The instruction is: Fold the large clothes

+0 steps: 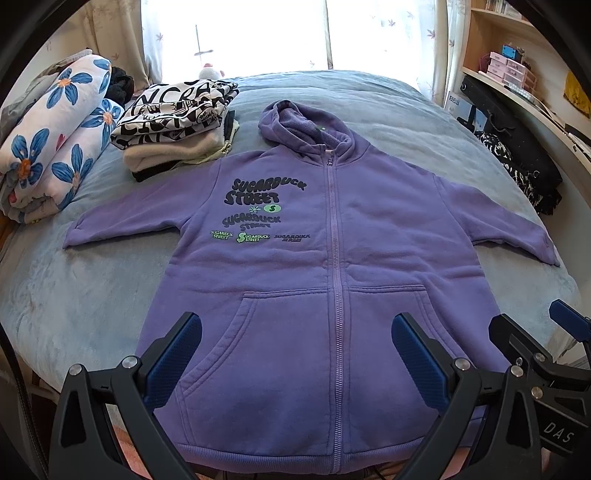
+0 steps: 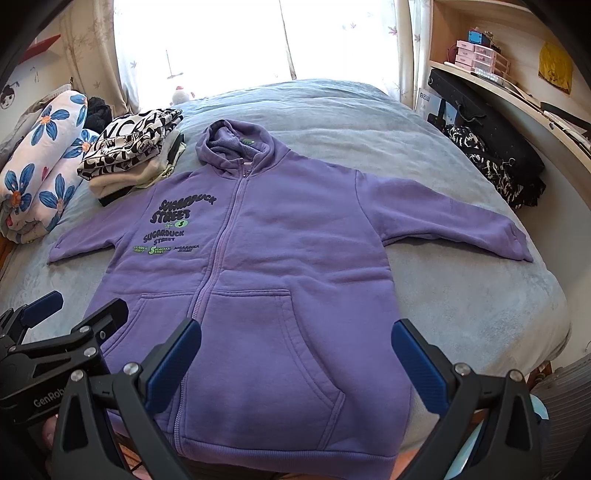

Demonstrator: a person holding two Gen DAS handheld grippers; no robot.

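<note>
The left gripper [image 1: 295, 354] hung above the hem end of a purple zip hoodie [image 1: 388, 236], its blue-padded fingers [image 1: 175, 354] spread wide with nothing between them. Just beside it, the right gripper [image 2: 295, 354] was also wide apart and empty, poised over the right-hand pocket area of the same garment; each gripper showed at the edge of the other's view.

The hoodie lay flat and face up on the bed [image 1: 92, 295], zipped closed. Its long axis ran from the hem, nearest the grippers at the foot edge of the bed, straight away to the hood [image 1: 295, 122], which pointed toward the bright window [image 1: 258, 33]. Both sleeves were spread outward and angled slightly back toward the hem, the cuffs resting on the grey-blue blanket. Dark and green lettering sat on the chest panel left of the zipper [image 1: 334, 258].

Near the left shoulder of the hoodie, a stack of folded clothes [image 1: 173, 125] sat on the bed, topped by a black-and-white printed piece. Farther left lay a rolled quilt with blue flowers [image 1: 59, 136]. To the right of the bed stood wooden shelves [image 1: 517, 55], with dark patterned fabric [image 1: 517, 173] heaped below them.
</note>
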